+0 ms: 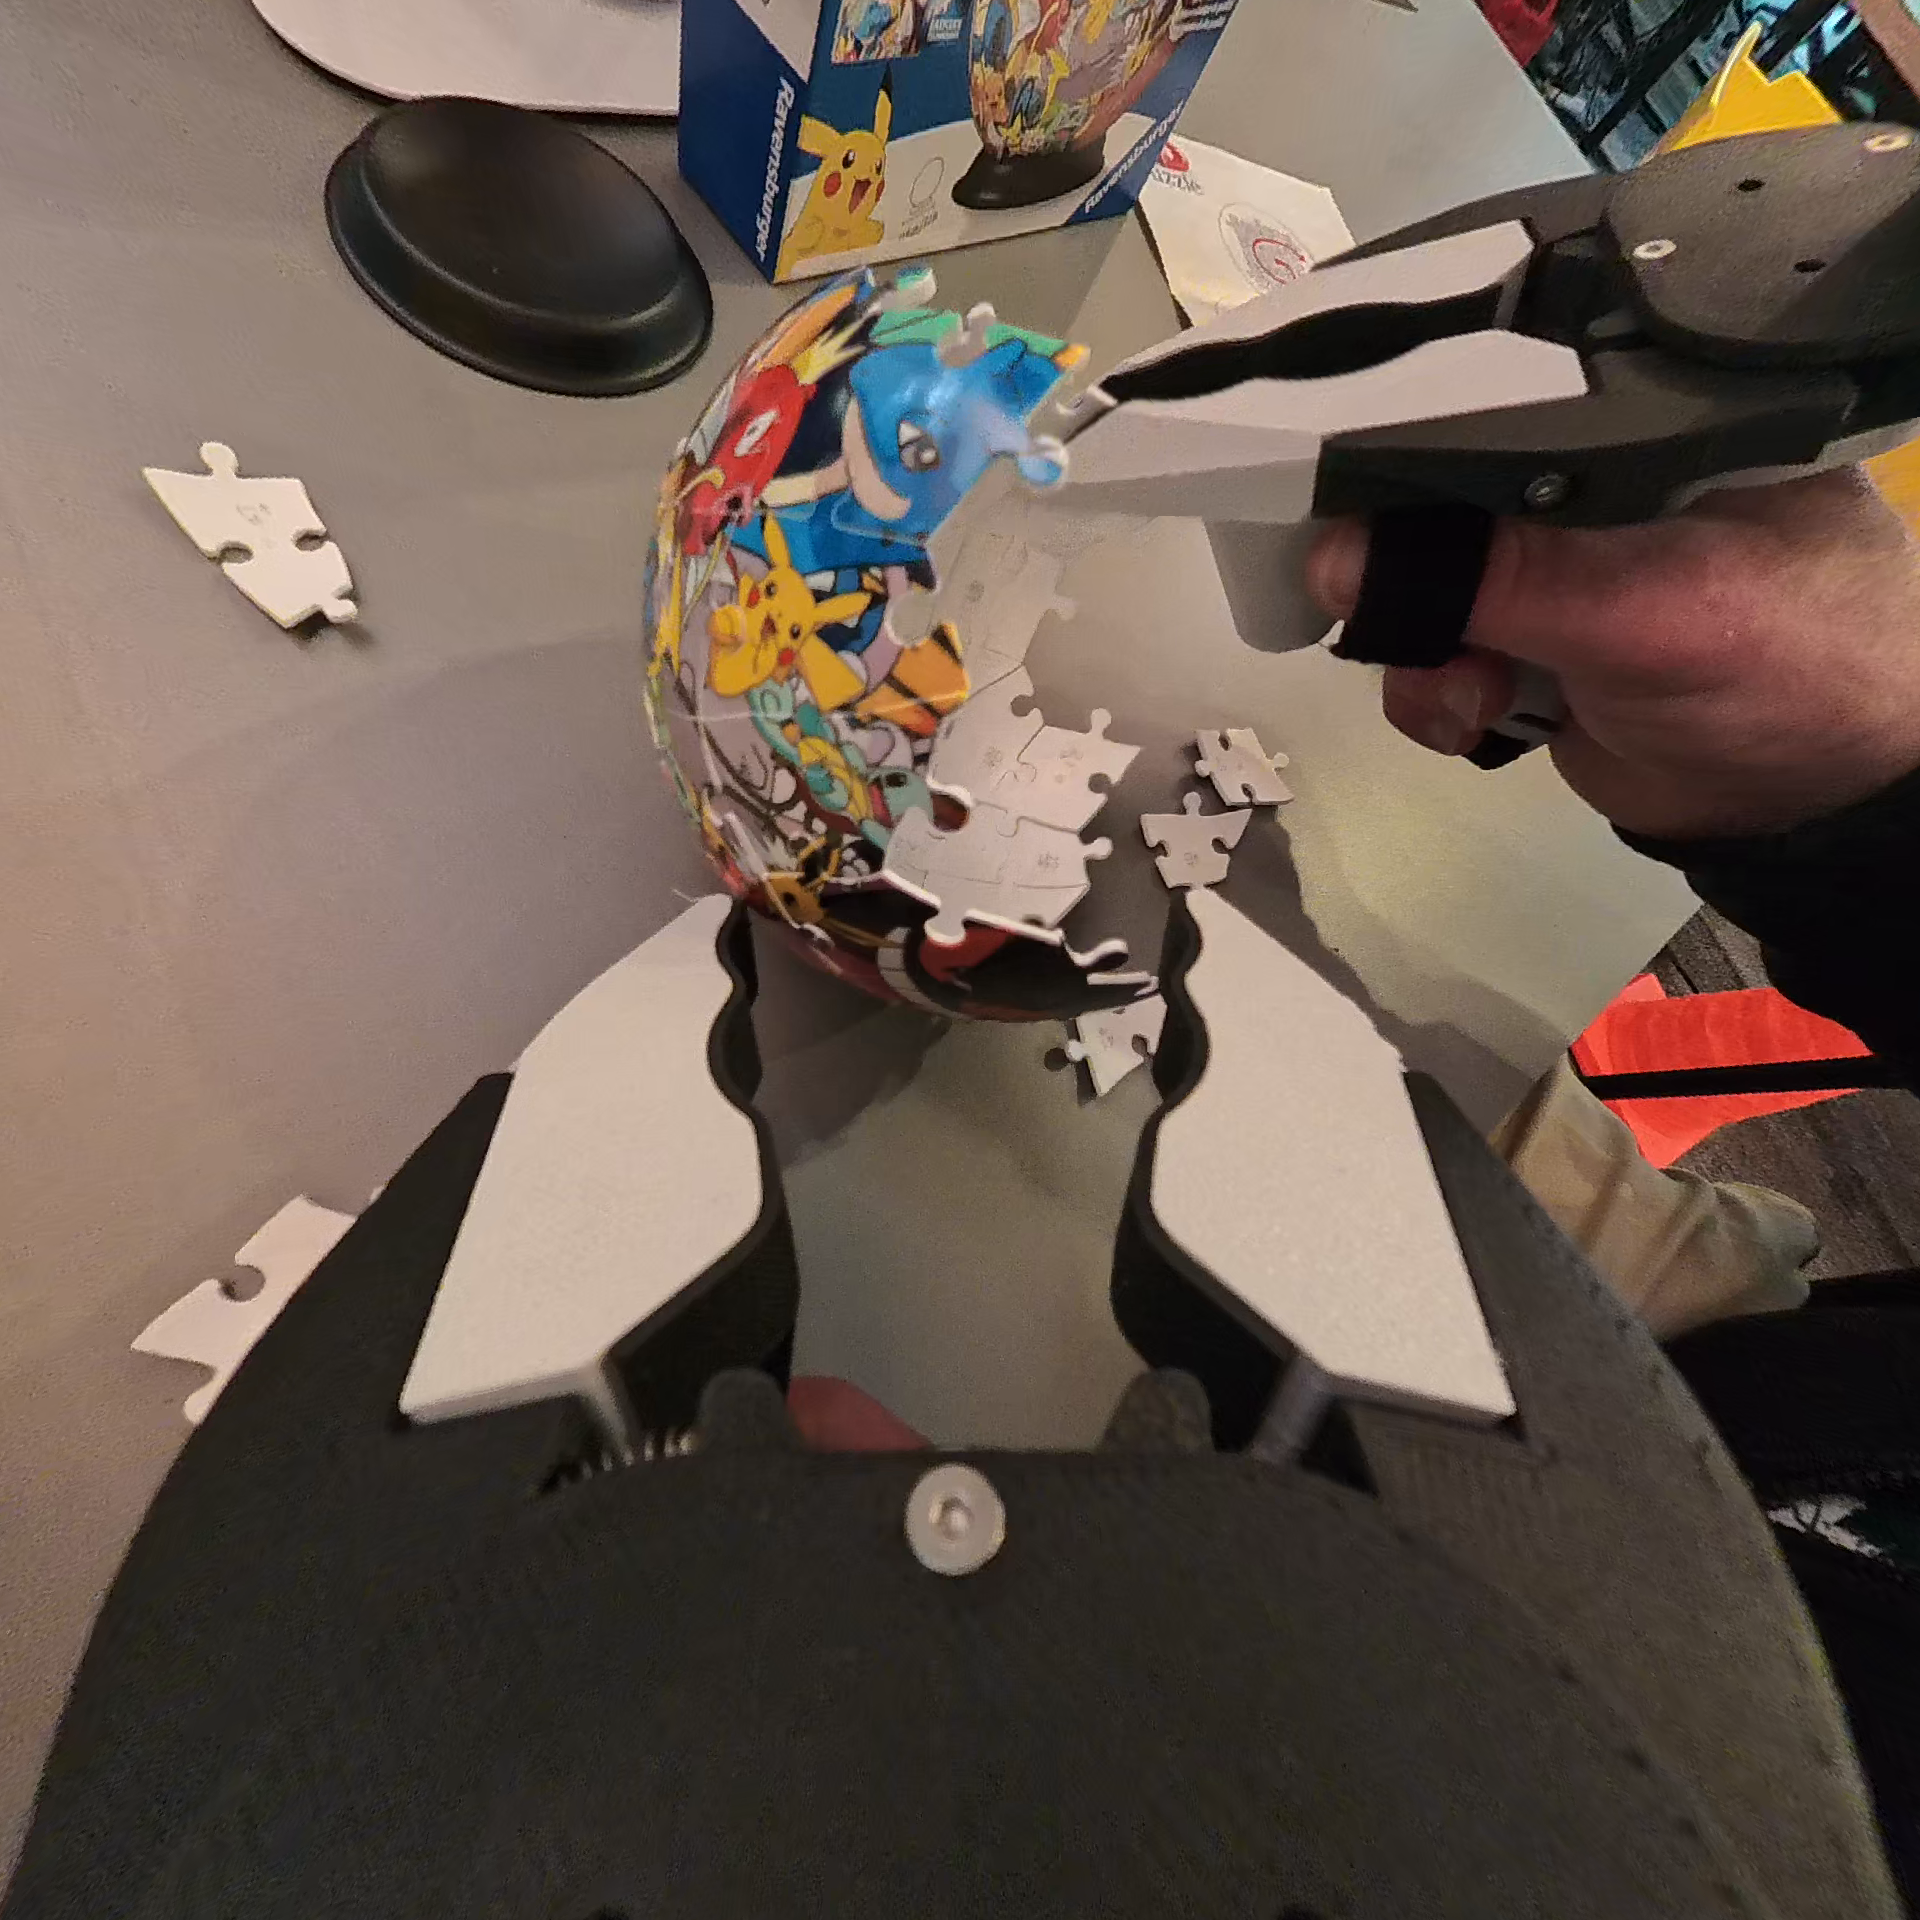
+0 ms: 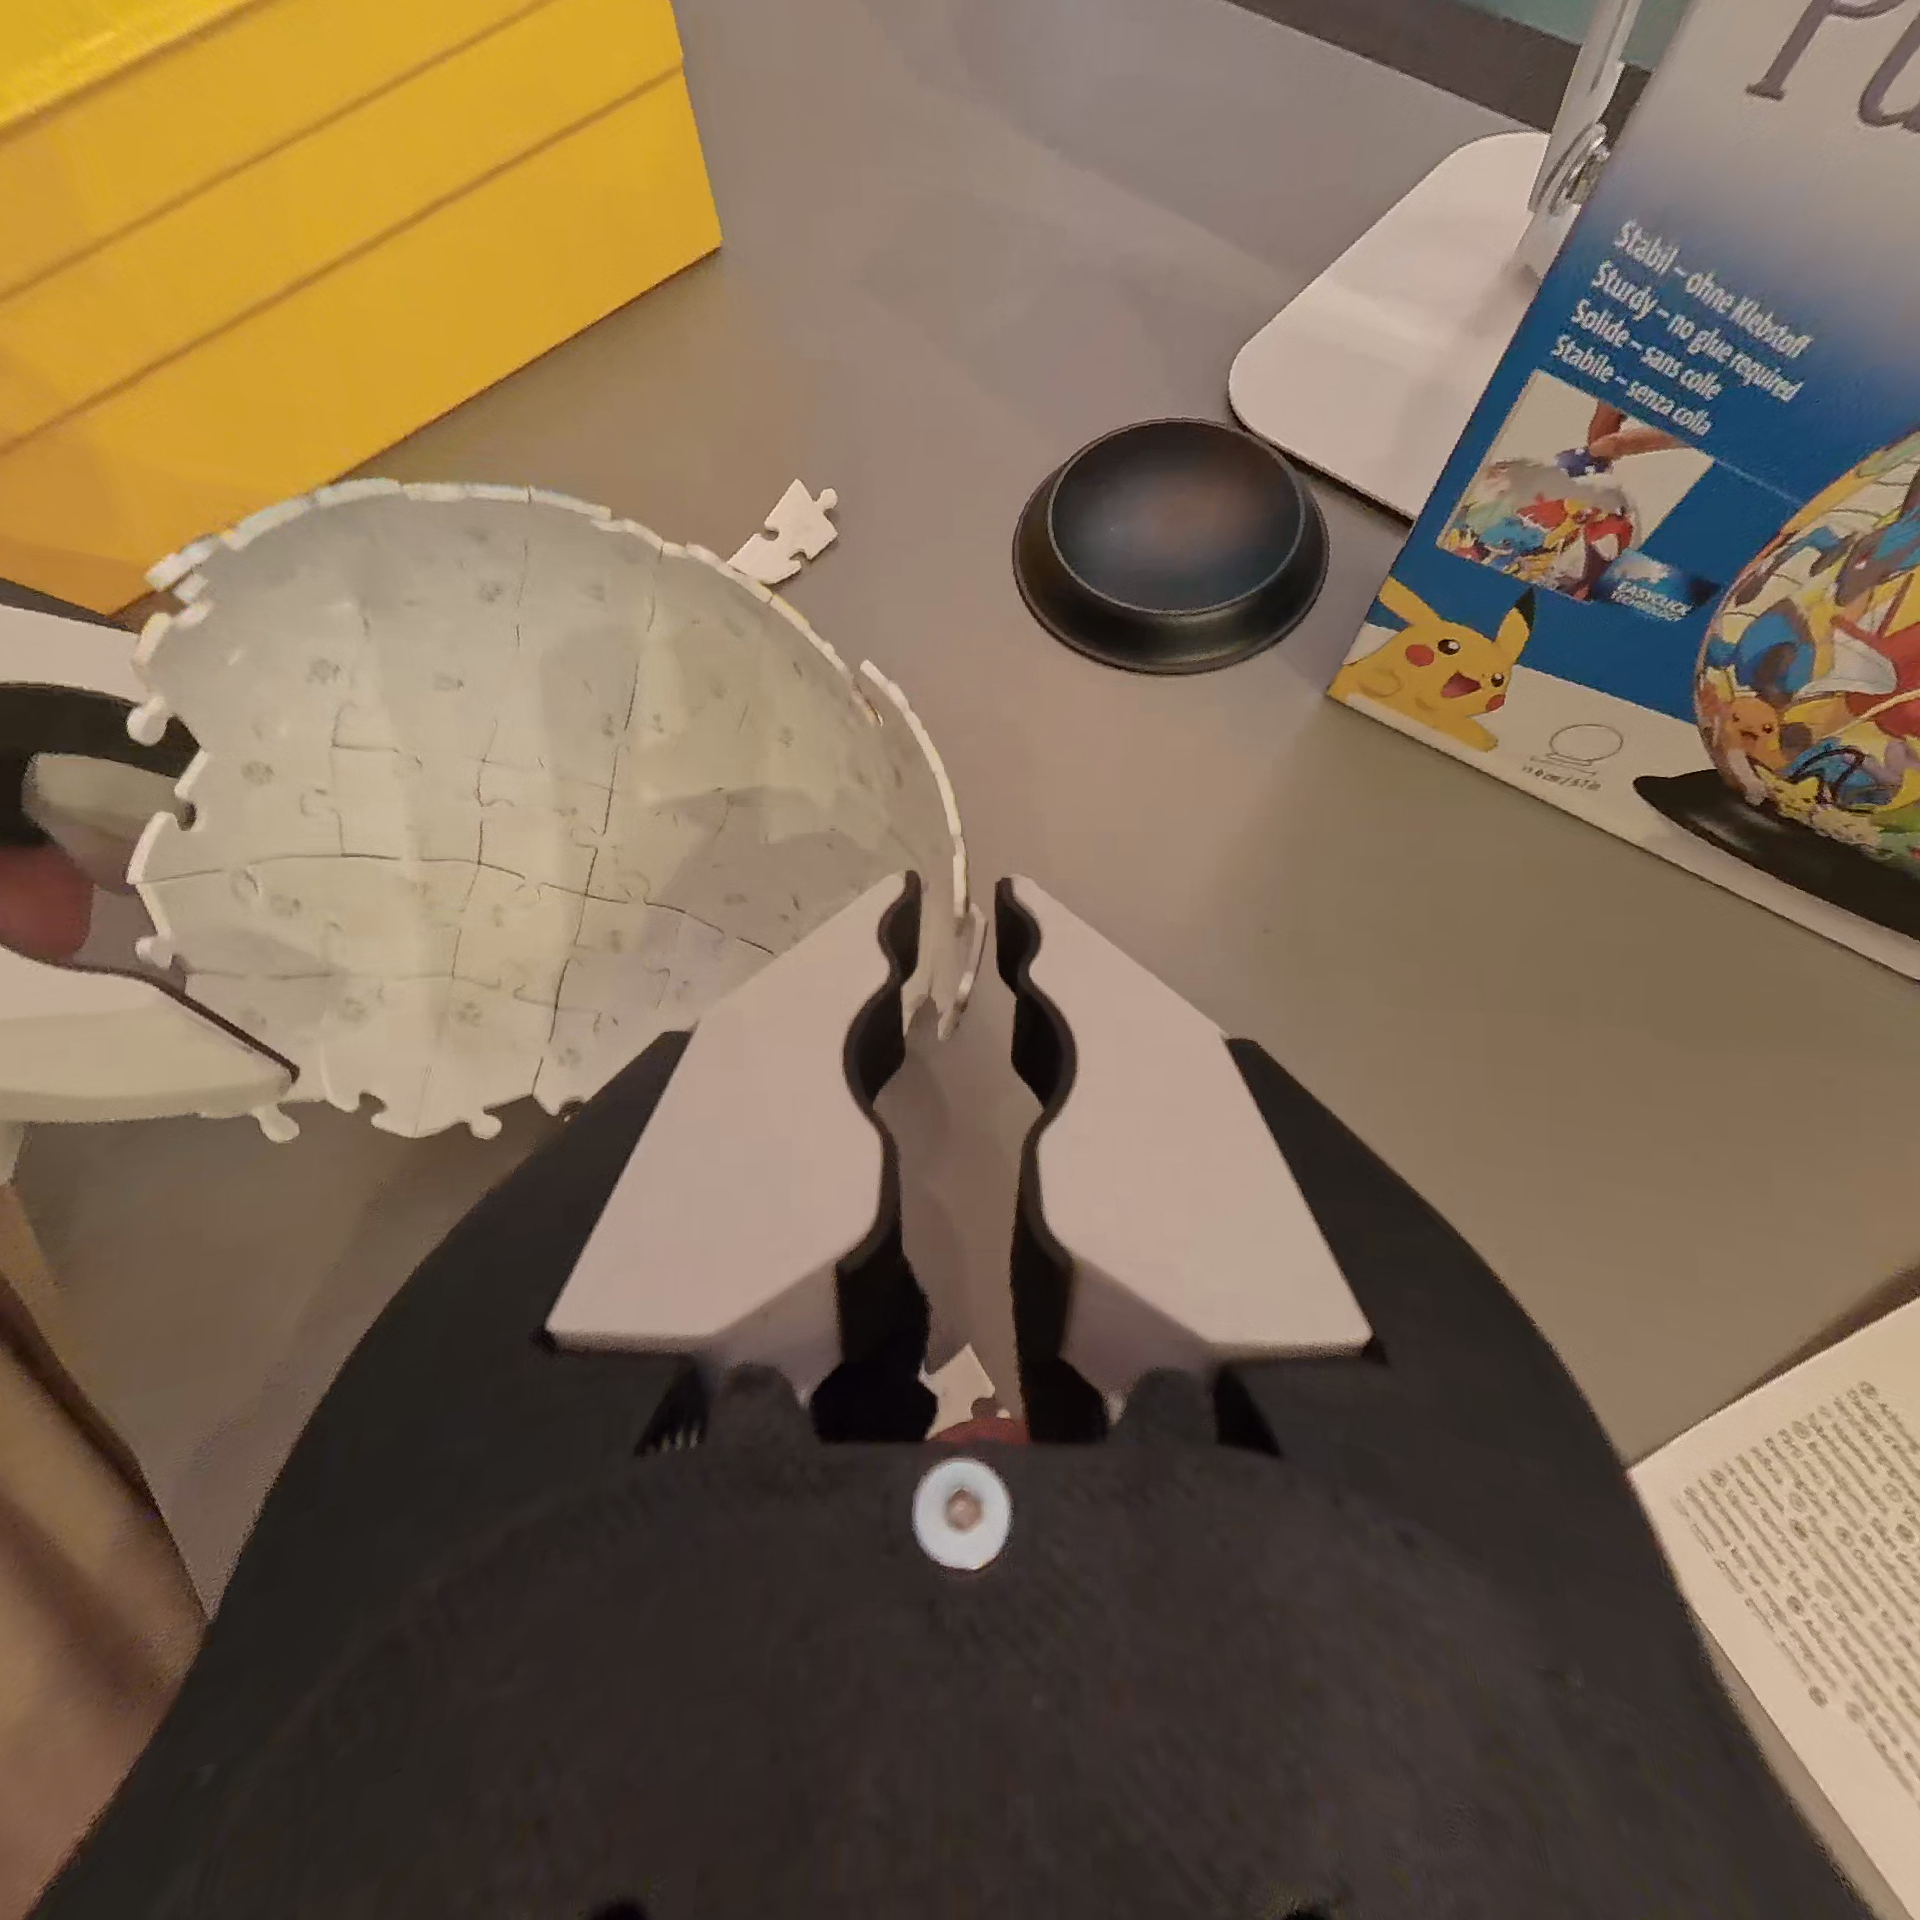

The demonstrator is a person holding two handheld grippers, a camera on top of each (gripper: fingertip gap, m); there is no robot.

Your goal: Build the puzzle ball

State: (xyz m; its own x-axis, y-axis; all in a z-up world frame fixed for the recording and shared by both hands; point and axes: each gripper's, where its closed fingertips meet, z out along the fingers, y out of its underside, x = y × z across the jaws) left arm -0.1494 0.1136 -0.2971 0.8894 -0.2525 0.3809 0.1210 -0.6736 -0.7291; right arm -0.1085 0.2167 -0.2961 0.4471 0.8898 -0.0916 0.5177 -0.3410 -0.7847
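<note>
R gripper (image 2: pixel 954 914) pinches top rim of half-built colourful plastic puzzle ball (image 1: pixel 800 644) to steady it mid-table; L gripper (image 1: pixel 956 935), jaws spread, cradles its base w/o clamping.

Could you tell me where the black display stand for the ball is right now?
The black display stand sits empty on the grey table, upper left in the left wrist view, just left of the blue puzzle box and beyond the half-built puzzle ball.

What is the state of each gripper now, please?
Left gripper: open, its fingers either side of the puzzle ball's bottom, not gripping.
Right gripper: shut on the ball's top edge.
</note>
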